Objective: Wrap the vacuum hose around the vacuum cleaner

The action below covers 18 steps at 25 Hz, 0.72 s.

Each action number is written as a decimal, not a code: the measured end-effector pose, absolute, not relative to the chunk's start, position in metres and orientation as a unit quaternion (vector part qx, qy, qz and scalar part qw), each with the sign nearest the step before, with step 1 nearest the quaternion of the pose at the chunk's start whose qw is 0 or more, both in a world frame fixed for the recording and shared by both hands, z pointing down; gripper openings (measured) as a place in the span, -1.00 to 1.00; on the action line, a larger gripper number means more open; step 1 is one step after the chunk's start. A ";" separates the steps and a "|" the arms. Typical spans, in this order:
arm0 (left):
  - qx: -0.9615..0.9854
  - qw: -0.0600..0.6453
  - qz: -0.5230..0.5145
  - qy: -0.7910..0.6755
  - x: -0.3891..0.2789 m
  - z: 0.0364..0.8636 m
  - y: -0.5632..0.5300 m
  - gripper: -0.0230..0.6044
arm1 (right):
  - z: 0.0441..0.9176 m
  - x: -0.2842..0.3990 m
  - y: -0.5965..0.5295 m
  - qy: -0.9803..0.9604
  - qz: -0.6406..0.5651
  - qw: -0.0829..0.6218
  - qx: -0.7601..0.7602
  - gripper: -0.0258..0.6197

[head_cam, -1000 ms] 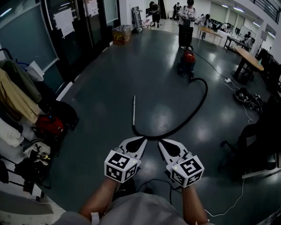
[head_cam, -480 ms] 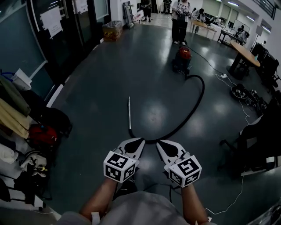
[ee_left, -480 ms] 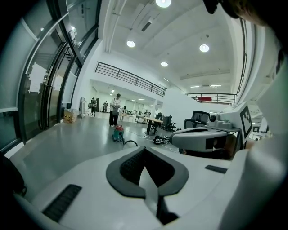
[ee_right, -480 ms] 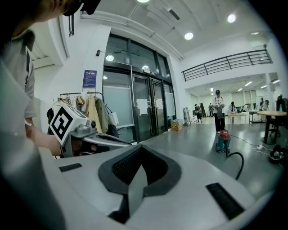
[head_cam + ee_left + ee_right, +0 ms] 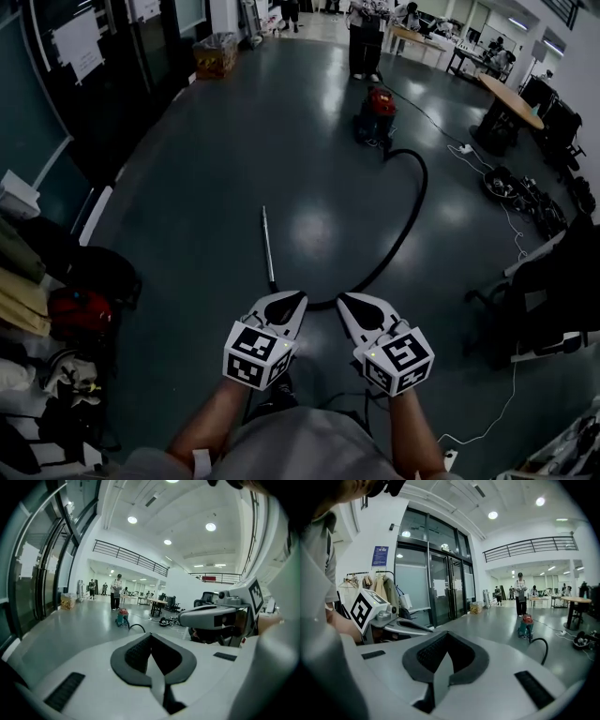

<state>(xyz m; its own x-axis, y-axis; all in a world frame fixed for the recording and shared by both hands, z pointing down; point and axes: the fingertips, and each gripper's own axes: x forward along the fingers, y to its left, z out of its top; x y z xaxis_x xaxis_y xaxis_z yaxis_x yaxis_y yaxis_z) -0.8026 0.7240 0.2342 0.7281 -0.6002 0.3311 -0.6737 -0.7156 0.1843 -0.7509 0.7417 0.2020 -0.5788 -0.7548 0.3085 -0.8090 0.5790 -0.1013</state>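
A red and dark vacuum cleaner (image 5: 375, 114) stands far off on the grey floor; it also shows small in the left gripper view (image 5: 123, 617) and the right gripper view (image 5: 526, 626). Its black hose (image 5: 408, 220) loops from the cleaner toward me and ends in a thin metal wand (image 5: 267, 246) lying on the floor. My left gripper (image 5: 296, 298) and right gripper (image 5: 343, 300) are held side by side in front of me, both shut and empty, above the hose's near bend and apart from it.
A person (image 5: 366, 37) stands just behind the vacuum. Bags and coats (image 5: 56, 309) line the left wall. A cardboard box (image 5: 216, 54) sits at the back left. Tables (image 5: 511, 108), cables (image 5: 516, 197) and a dark chair (image 5: 548, 291) crowd the right side.
I have walked forward: the hose, wand and vacuum have drawn nearer and slid down the head view. Both grippers stay shut and side by side.
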 end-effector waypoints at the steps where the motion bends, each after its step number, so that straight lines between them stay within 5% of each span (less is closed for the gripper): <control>1: 0.921 0.138 0.128 -0.342 -0.805 0.232 0.718 -0.90 | 0.203 -0.756 0.734 -0.878 0.116 0.121 0.448 -0.90; 18: 0.917 0.157 0.115 -0.347 -0.816 0.236 0.639 -0.90 | 0.212 -0.772 0.650 -0.883 0.105 0.147 0.433 -0.90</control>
